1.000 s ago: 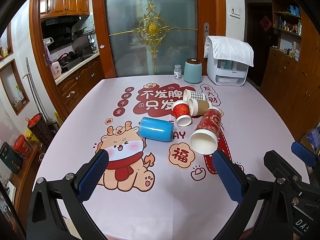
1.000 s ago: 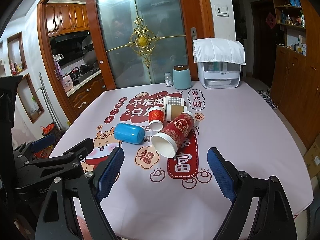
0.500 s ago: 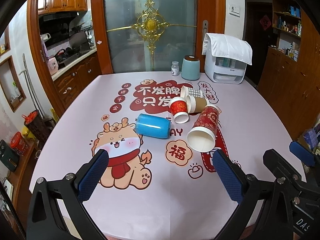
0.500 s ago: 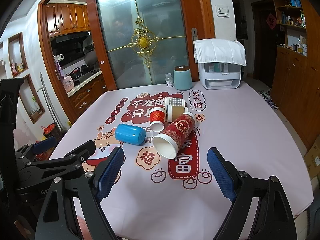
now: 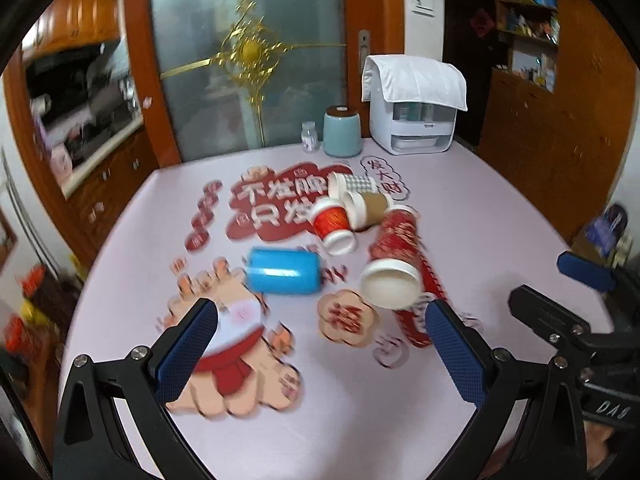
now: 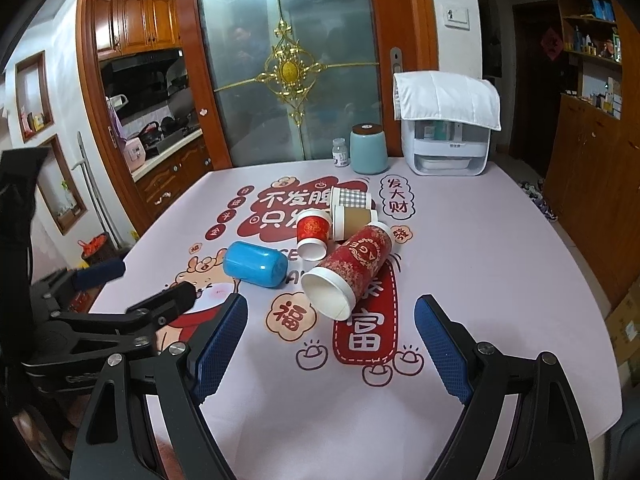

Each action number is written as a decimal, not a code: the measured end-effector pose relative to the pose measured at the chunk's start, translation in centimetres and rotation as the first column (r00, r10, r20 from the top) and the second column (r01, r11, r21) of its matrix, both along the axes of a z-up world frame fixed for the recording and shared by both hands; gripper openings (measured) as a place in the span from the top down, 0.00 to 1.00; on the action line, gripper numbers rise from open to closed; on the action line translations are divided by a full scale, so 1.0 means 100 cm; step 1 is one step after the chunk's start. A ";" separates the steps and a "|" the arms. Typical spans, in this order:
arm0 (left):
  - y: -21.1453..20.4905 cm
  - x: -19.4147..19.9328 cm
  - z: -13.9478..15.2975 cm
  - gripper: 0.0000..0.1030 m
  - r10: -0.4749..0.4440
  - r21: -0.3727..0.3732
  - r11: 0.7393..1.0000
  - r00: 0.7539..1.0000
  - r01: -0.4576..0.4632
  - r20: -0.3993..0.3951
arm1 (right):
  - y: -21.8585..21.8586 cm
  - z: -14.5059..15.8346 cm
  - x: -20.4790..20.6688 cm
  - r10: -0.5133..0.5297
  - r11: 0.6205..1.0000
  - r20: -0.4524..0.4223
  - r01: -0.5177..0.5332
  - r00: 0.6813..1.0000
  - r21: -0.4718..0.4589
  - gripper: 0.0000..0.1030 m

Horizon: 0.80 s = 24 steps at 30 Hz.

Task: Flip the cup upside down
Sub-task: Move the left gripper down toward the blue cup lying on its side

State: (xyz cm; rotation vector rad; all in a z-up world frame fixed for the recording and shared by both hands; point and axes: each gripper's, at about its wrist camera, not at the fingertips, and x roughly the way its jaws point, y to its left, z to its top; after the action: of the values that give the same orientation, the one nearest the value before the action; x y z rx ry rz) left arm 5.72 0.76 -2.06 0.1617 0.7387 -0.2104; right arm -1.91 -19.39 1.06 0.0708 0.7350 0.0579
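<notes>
Several cups lie on their sides mid-table: a blue cup (image 5: 283, 272) (image 6: 256, 264), a tall red patterned paper cup (image 5: 394, 256) (image 6: 352, 266) with its white mouth toward me, a small red cup (image 5: 332, 224) (image 6: 314, 234), a brown-sleeved cup (image 5: 368, 206) (image 6: 354, 220) and a checked cup (image 5: 352, 184) (image 6: 350, 198). My left gripper (image 5: 320, 354) is open and empty, short of the blue cup. My right gripper (image 6: 330, 346) is open and empty, just short of the tall red cup's mouth.
The table has a pink printed cloth (image 6: 480, 280). At its far edge stand a teal canister (image 6: 368, 150), a small white bottle (image 6: 340, 153) and a white appliance under a cloth (image 6: 446, 136). Wooden cabinets (image 6: 592, 184) stand to the right.
The left gripper has moved forward and swung, blurring its view; the cups look nearer. The right gripper has barely moved. No cup has moved.
</notes>
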 end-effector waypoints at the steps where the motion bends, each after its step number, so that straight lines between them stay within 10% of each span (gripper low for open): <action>1: 0.000 0.006 0.000 0.01 -0.009 0.040 0.999 1.000 0.008 0.021 | 0.000 -0.001 0.006 0.005 1.000 -0.011 -0.005 1.000 0.001 0.15; 5: -0.002 0.032 -0.006 0.01 -0.060 0.193 0.980 0.996 0.046 0.067 | 0.000 -0.011 0.038 0.012 1.000 -0.061 -0.011 0.998 0.005 0.16; 24: -0.001 0.133 -0.098 0.01 -0.326 0.418 0.830 0.929 0.370 -0.175 | -0.009 -0.100 0.185 -0.074 0.982 -0.297 0.121 0.952 0.146 0.39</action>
State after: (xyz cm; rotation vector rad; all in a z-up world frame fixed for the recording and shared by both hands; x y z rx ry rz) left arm 19.02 0.71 -11.84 0.7354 0.8430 -0.3989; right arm 16.57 -20.24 -8.93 0.2765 1.0199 0.0123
